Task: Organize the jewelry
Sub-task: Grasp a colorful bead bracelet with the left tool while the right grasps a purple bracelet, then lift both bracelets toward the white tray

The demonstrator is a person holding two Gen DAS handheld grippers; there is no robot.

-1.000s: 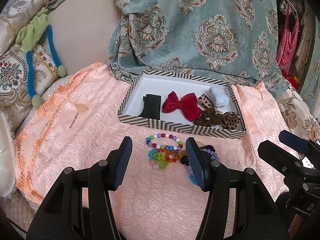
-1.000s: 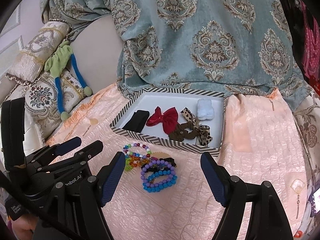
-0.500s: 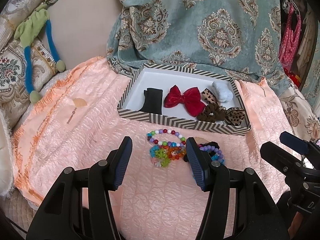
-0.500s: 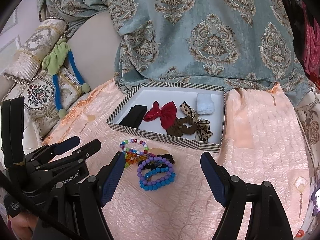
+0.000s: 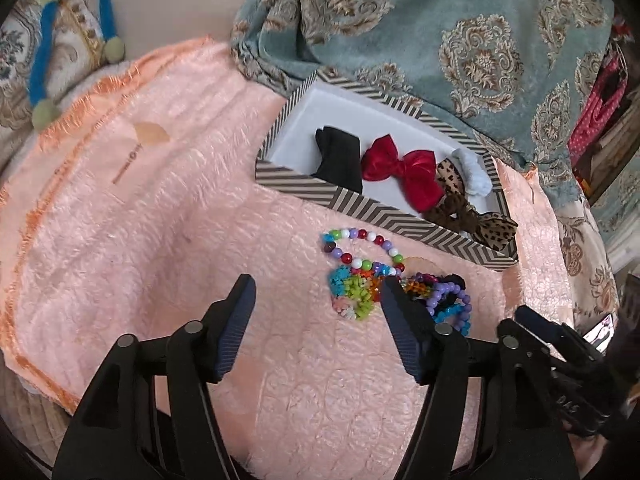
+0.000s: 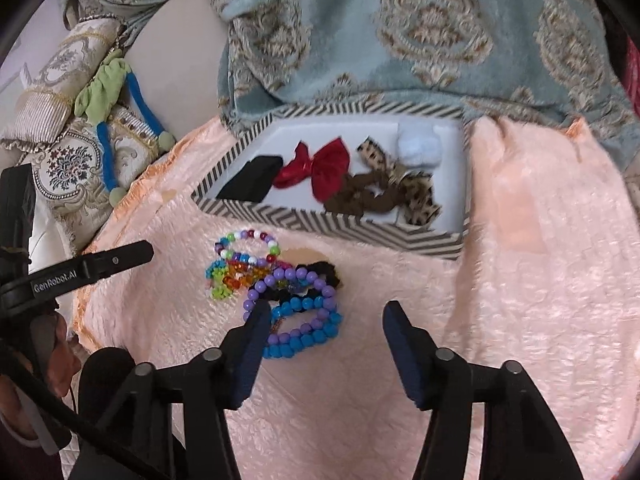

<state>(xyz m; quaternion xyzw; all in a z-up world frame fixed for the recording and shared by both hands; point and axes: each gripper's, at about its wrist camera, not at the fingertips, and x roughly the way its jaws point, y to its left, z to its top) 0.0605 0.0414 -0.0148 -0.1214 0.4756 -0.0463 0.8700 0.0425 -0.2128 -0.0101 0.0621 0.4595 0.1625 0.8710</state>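
Both hand-held grippers have dropped closer to the heap of bead bracelets lying on the peach quilted cover (image 5: 168, 216), just in front of the striped box (image 5: 384, 214), and the heap now fills more of each wrist view than it did a moment ago. The left hand-held gripper (image 5: 316, 312) has just been opening and stands wide, with nothing between its jaws; its right fingertip sits at the near edge of the multicoloured bracelet (image 5: 360, 248) and the green and orange chip bracelet (image 5: 356, 292). The right hand-held gripper (image 6: 324, 336) has just been closing to a middling gap, yet its pads press on nothing: the left fingertip is at the edge of the purple and blue bracelets (image 6: 304, 320), which lie partly inside the gap but are not gripped. The box already holds a black item (image 6: 252, 180), a red bow (image 6: 316, 168), leopard-print and brown scrunchies (image 6: 384, 192) and a pale blue one (image 6: 420, 144). No bracelet has gone in yet, so the sorting of the beads looks barely begun, and the likely step is a first pick from the heap. The strands overlap, with a black scrunchie (image 6: 320, 272) tangled among them, so lifting one could drag its neighbours.
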